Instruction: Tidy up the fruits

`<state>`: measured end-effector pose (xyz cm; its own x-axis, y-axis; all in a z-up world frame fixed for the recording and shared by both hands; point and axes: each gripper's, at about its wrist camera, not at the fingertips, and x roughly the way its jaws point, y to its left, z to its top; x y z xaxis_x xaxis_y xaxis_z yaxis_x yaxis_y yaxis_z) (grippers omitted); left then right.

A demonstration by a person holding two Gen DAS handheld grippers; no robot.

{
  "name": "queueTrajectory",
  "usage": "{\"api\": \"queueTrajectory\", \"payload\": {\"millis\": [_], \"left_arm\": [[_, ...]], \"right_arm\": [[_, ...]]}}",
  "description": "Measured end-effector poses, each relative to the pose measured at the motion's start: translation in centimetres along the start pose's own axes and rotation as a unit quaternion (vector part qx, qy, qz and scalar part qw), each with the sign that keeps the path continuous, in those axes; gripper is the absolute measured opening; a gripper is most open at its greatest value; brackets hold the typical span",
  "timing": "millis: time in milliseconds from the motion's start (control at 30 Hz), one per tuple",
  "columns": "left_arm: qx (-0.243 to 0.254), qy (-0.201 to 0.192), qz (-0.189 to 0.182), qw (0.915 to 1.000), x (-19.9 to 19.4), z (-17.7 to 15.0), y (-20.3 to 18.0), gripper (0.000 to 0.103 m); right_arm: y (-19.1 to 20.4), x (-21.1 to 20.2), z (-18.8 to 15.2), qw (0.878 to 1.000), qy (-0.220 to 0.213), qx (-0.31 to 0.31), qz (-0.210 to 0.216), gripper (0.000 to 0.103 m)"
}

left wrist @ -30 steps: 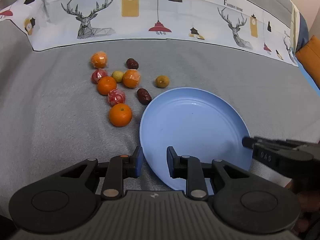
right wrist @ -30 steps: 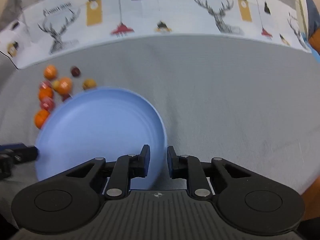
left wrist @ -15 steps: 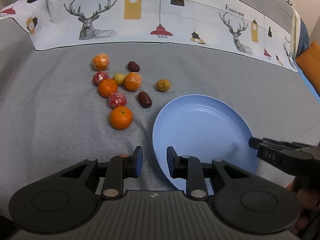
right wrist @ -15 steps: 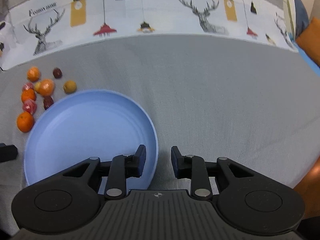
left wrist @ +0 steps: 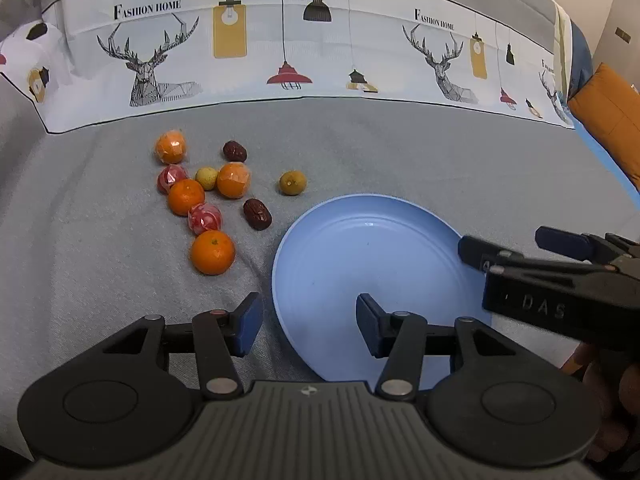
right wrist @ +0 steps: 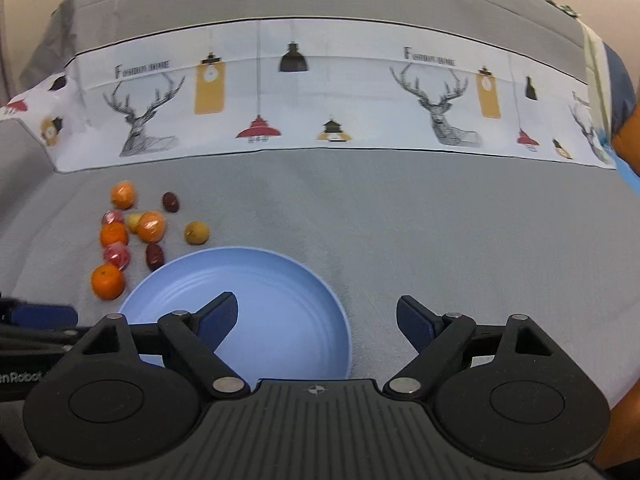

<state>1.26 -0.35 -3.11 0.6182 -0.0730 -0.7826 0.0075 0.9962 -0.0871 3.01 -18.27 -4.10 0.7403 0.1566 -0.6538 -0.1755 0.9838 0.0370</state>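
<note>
Left wrist view, fruits [left wrist: 208,200] far-left of open left hand-held gripper [left wrist: 310,316]

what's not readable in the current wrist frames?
- Blue plate: near rim hidden behind the left gripper in the left wrist view; also behind the right gripper in its own view.
- Right wrist view: motion blur smears the lettering on the printed cloth.
- Red wrapped fruits: too small and blurred there to identify.
- Left gripper in the right wrist view: cut off by the left edge.
</note>
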Motion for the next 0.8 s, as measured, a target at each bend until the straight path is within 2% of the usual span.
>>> {"api": "queueTrajectory", "payload": {"millis": [333, 567, 800], "left_arm": [[0.002, -0.006, 0.006, 1.0, -0.05, 0.11, -0.01, 0.058], [-0.008, -0.005, 0.005, 0.9999, 0.01, 0.31, 0.35, 0.058], [-0.001, -0.003, 0.012, 0.9999, 0.13, 0.23, 0.25, 0.058]], "right_arm": [[0.52, -0.03, -0.09, 1.0, -0.003, -0.008, -0.004, 0.087], [-0.32, 0.07, 0.08, 0.999, -0.014, 0.02, -0.029, 0.084], [-0.06, 0.24, 0.09, 0.999, -0.006, 0.006, -0.034, 0.07]]}}
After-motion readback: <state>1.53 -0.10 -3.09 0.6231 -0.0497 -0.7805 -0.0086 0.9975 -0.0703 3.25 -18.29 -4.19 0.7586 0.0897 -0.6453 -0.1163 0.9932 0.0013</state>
